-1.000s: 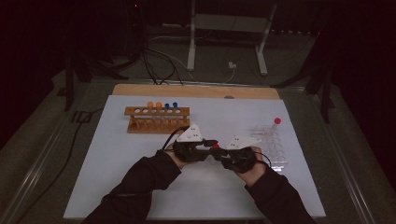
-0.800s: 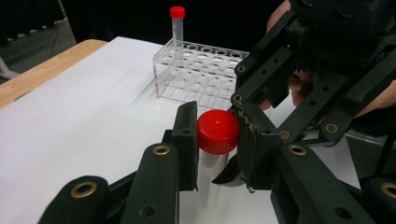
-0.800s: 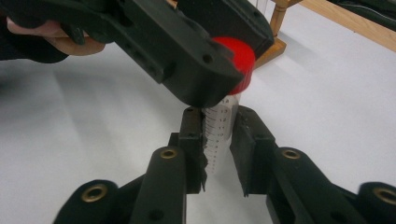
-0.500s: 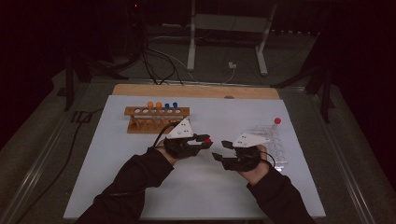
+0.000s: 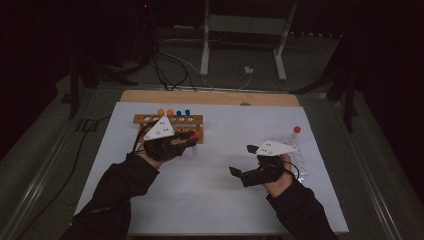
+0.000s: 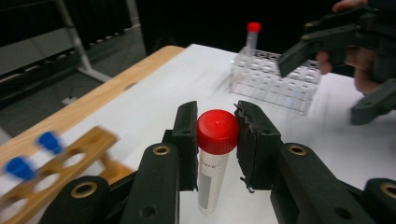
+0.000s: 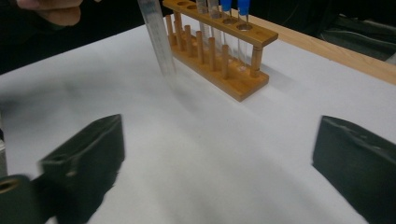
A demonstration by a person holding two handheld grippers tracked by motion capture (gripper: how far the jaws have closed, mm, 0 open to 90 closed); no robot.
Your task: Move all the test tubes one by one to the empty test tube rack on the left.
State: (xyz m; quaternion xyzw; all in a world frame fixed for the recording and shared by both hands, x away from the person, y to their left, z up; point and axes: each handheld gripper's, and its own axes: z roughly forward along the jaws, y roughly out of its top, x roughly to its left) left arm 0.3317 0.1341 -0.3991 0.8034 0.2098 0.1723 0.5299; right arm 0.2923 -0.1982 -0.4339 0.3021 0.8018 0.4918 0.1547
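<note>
Left gripper (image 6: 217, 140), bottom middle of its own view, clamped on a red-capped tube (image 6: 214, 163) marked with letters ending "ark", the rest too small to read. Right gripper (image 5: 242, 161), right of middle in the high view, just opened wide, holding nothing. Wooden rack (image 7: 219, 51) cut off at the top edge.

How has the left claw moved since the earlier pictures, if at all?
Yes. The left claw, shut on the red-capped tube, moved up-left in the high view, away from the right claw and toward the wooden rack.

Dark room, grey floor (image 5: 45, 165), white metal stand (image 5: 243, 30) behind the table (image 5: 210, 200).
</note>
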